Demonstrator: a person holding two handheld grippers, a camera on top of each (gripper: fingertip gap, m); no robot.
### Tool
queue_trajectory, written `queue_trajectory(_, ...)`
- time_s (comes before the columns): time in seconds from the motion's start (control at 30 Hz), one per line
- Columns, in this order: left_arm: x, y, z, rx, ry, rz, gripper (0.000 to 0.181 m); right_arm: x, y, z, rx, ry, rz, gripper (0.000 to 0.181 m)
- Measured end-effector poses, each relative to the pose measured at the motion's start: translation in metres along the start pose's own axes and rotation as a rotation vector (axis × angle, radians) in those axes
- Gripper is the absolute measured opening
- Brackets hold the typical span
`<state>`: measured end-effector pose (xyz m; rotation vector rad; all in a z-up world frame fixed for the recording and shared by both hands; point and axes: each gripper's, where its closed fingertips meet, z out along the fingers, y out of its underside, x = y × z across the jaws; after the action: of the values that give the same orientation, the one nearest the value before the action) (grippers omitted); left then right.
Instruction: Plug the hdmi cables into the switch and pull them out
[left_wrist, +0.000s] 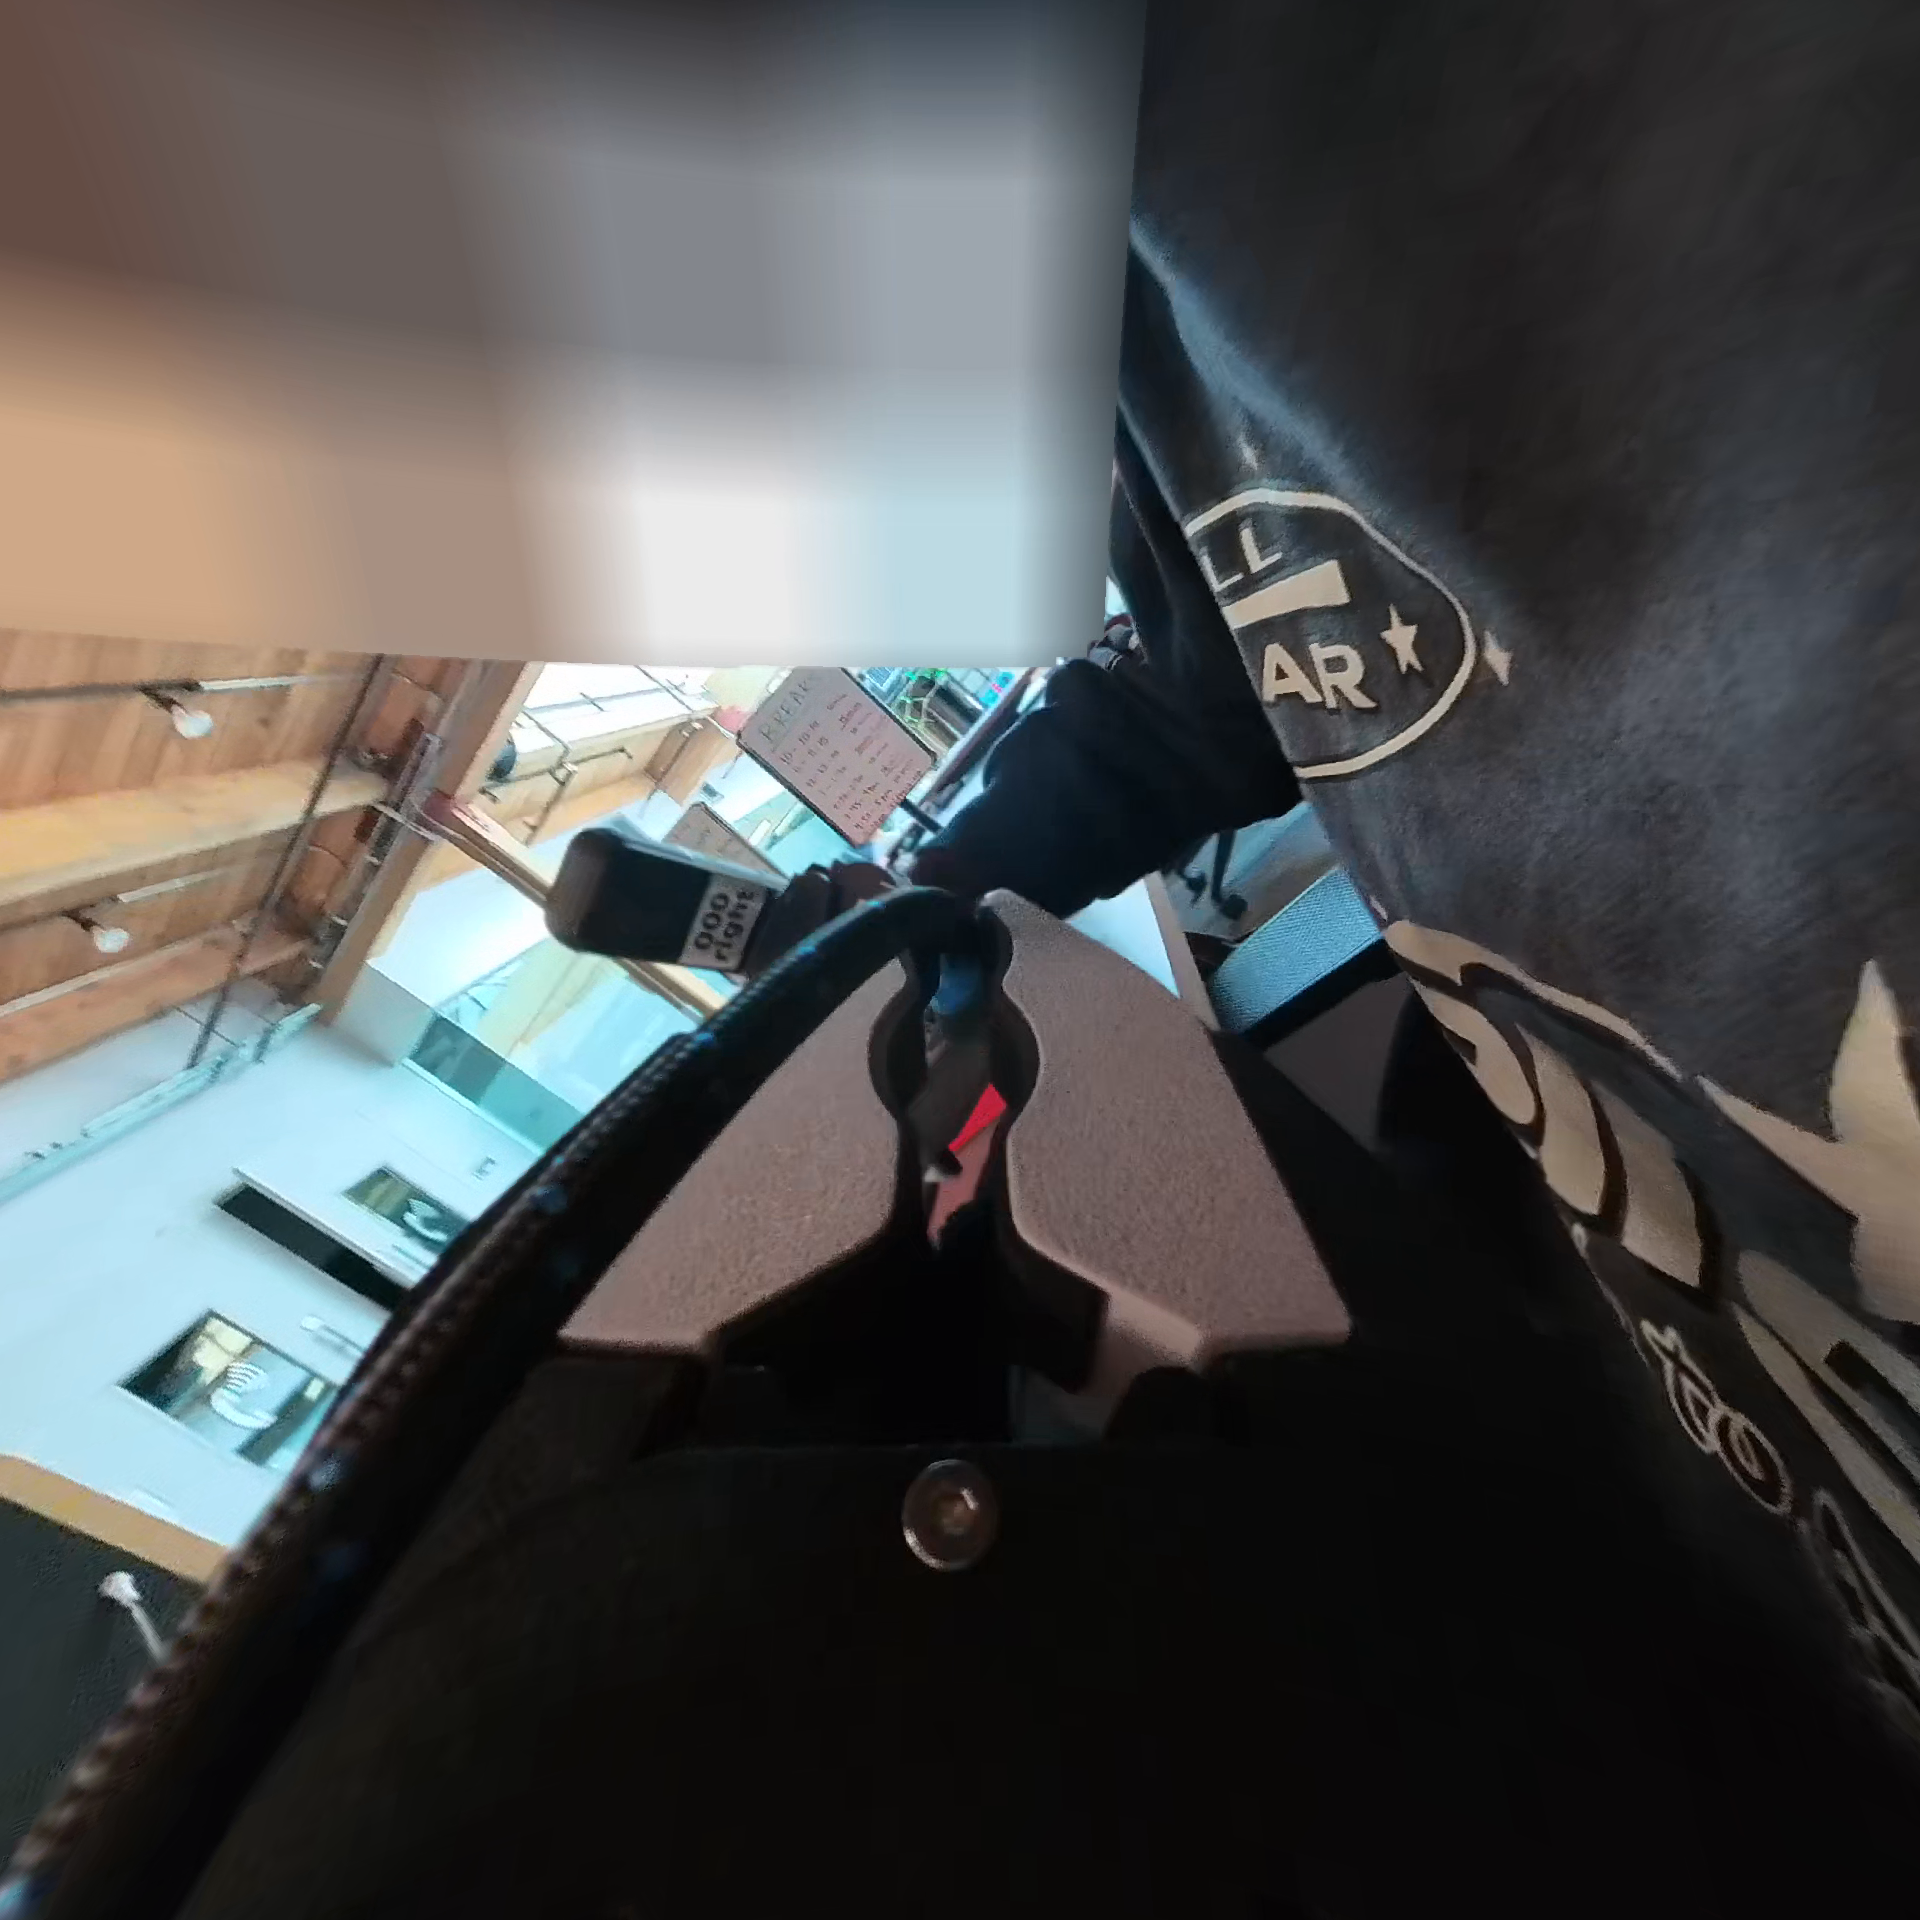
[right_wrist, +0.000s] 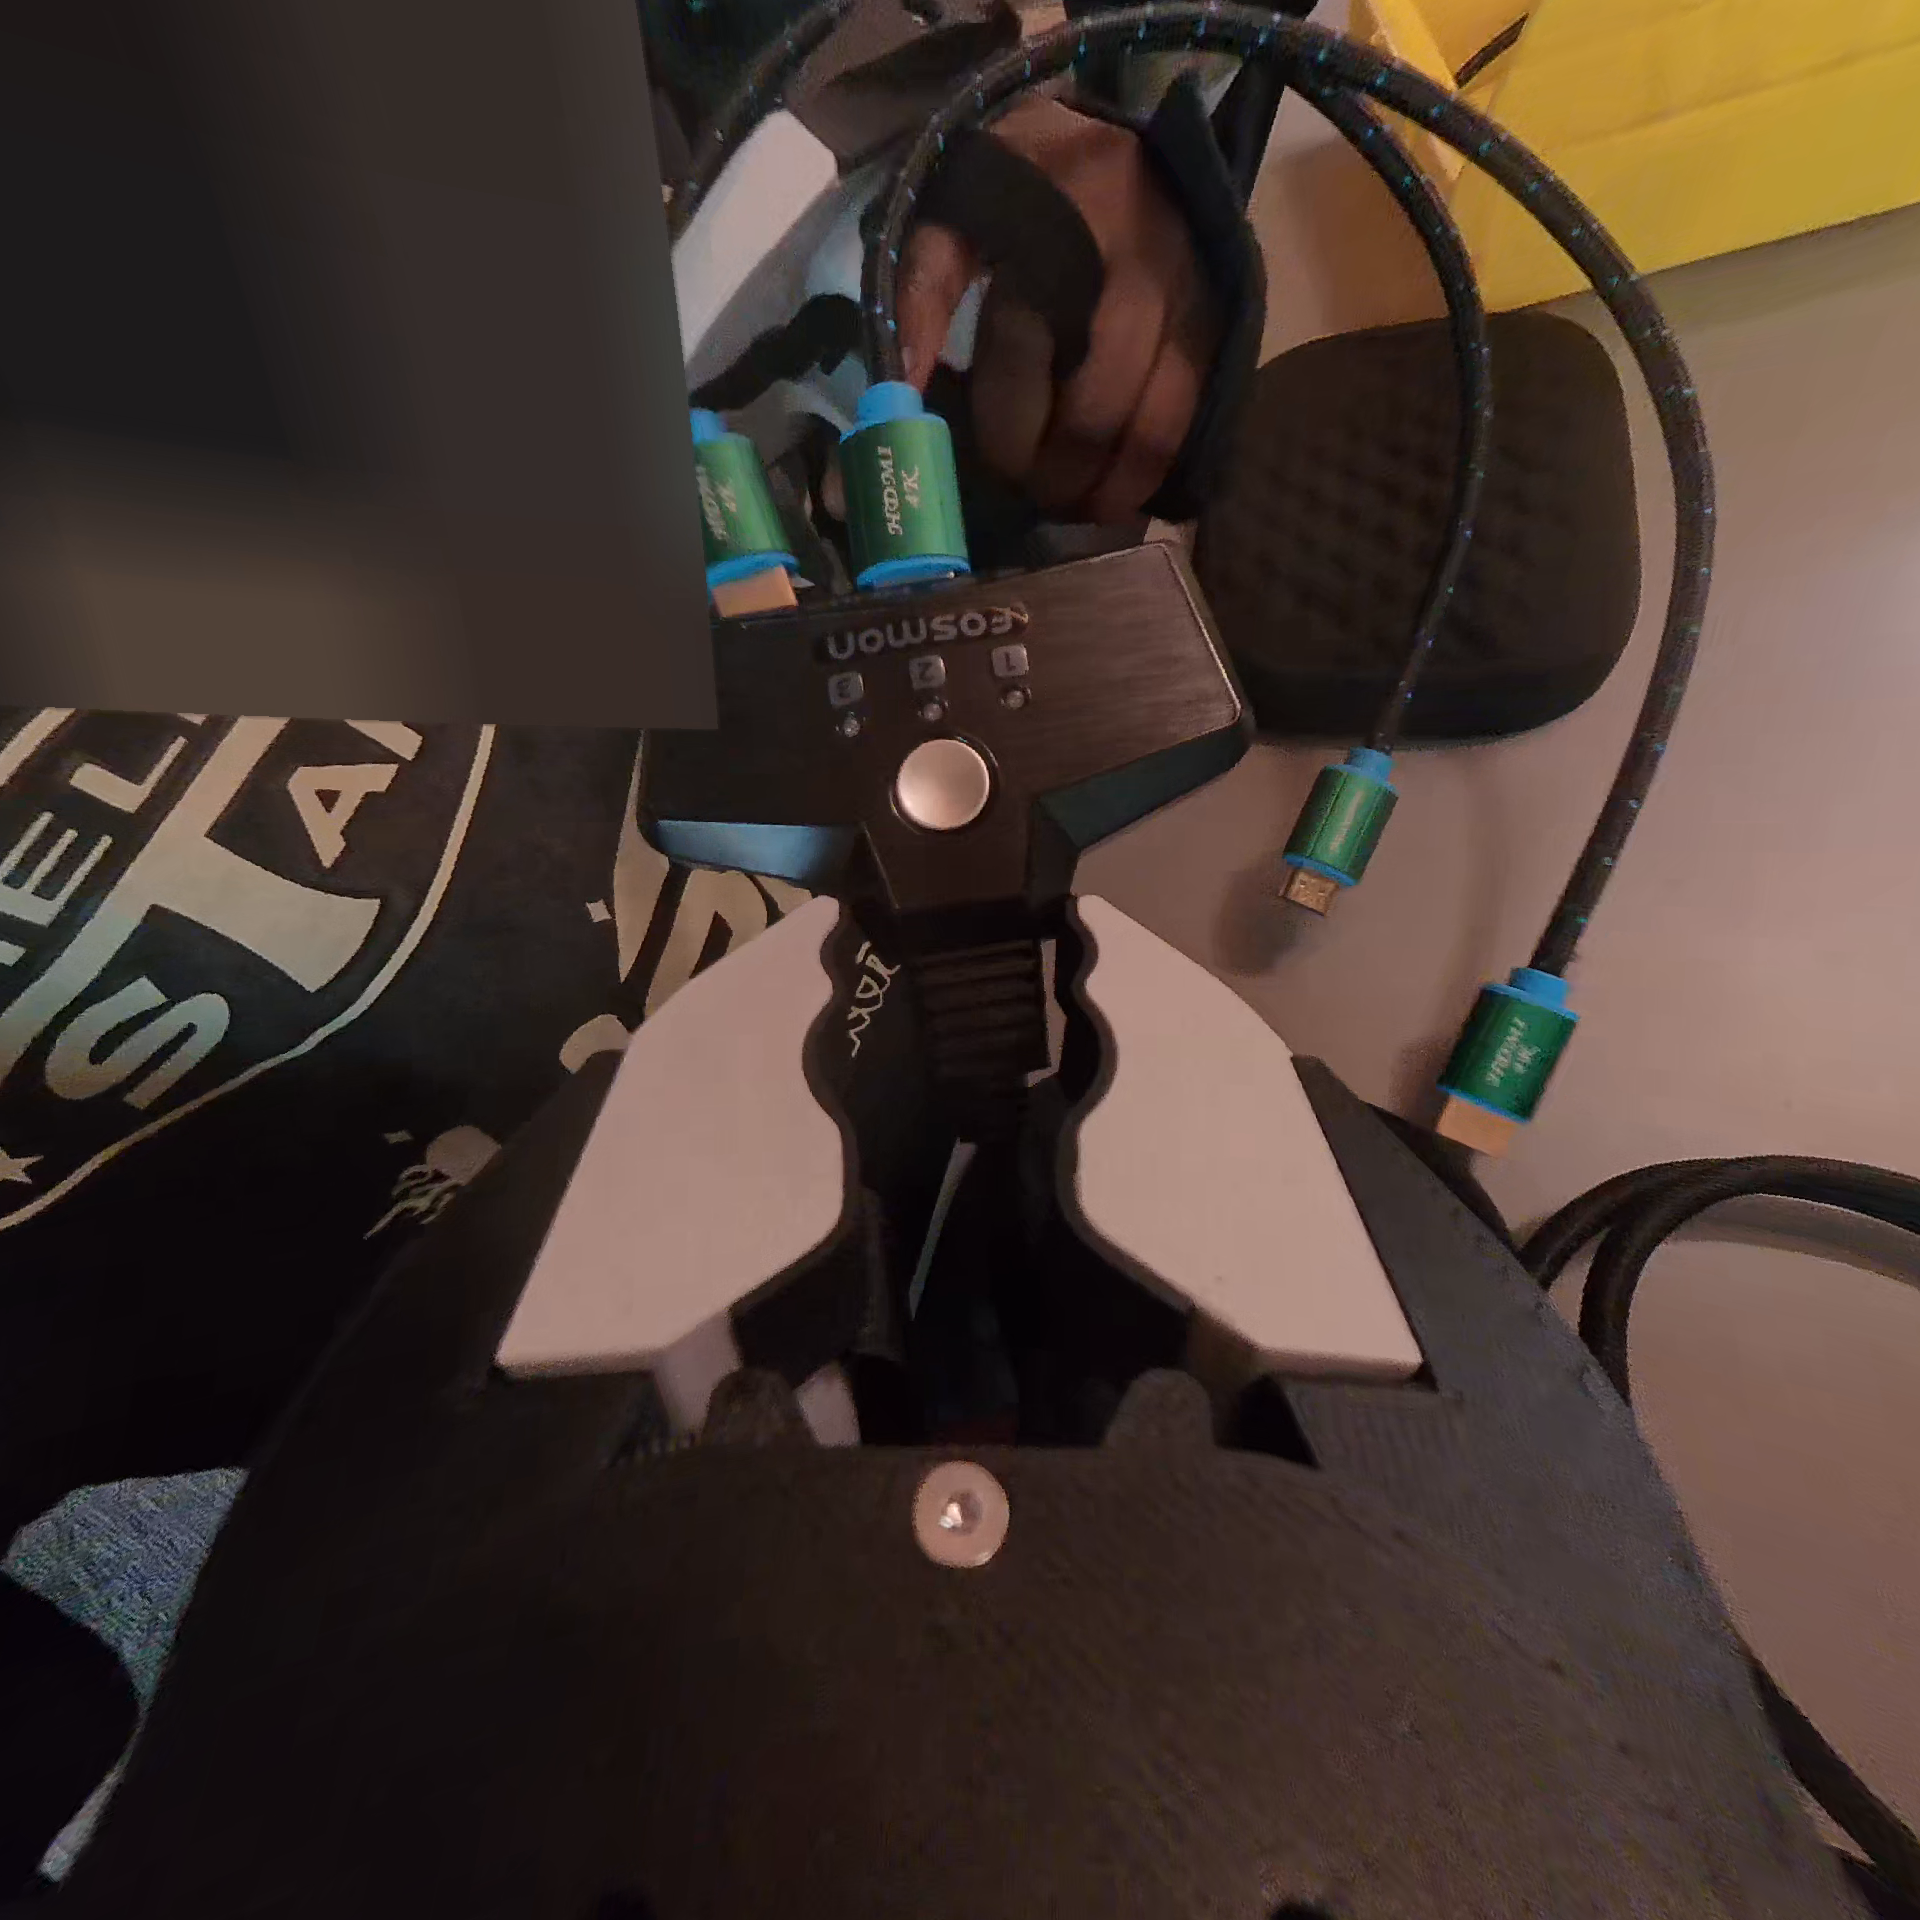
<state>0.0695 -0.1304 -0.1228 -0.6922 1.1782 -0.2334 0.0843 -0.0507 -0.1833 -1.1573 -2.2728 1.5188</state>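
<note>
In the right wrist view my right gripper (right_wrist: 961, 935) is shut on the ribbed tail of the black HDMI switch (right_wrist: 1091, 644) and holds it up in front of a dark shirt. One green HDMI plug (right_wrist: 904, 488) sits in a port on the switch's far edge. A second green plug (right_wrist: 740, 509) beside it shows its gold tip at the port. In the left wrist view my left gripper (left_wrist: 956, 935) is shut on a plug with a blue collar (left_wrist: 951, 987). Its braided cable (left_wrist: 582, 1174) arcs away to the lower left.
Two loose green plugs (right_wrist: 1340, 821) (right_wrist: 1507, 1060) lie on the grey table (right_wrist: 1766, 831) to the right. A black wrist rest (right_wrist: 1423, 520) and a yellow object (right_wrist: 1714, 125) lie beyond. A gloved hand (right_wrist: 1060, 312) is behind the switch. A person's dark shirt (left_wrist: 1558, 520) fills the right of the left wrist view.
</note>
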Motion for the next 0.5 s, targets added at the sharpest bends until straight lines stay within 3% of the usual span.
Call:
queue_trajectory(0.13, 0.008, -0.004, 0.005, 0.008, -0.001, 0.122, 0.165, -0.001, 0.003, 0.002, -0.042, -0.029, -0.042, 0.038)
queue_trajectory(0.3, 0.010, 0.001, 0.002, -0.005, 0.034, 0.122, 0.167, -0.004, 0.008, 0.005, -0.098, -0.041, -0.078, 0.038)
queue_trajectory(0.4, 0.017, -0.002, 0.002, 0.007, 0.064, 0.140, 0.151, -0.005, 0.012, 0.009, -0.133, -0.055, -0.097, 0.038)
queue_trajectory(0.43, 0.019, -0.004, 0.003, 0.015, 0.070, 0.142, 0.161, -0.005, 0.012, 0.011, -0.137, -0.064, -0.102, 0.038)
queue_trajectory(0.5, 0.022, -0.004, 0.003, 0.023, 0.083, 0.154, 0.154, -0.005, 0.015, 0.014, -0.157, -0.077, -0.102, 0.037)
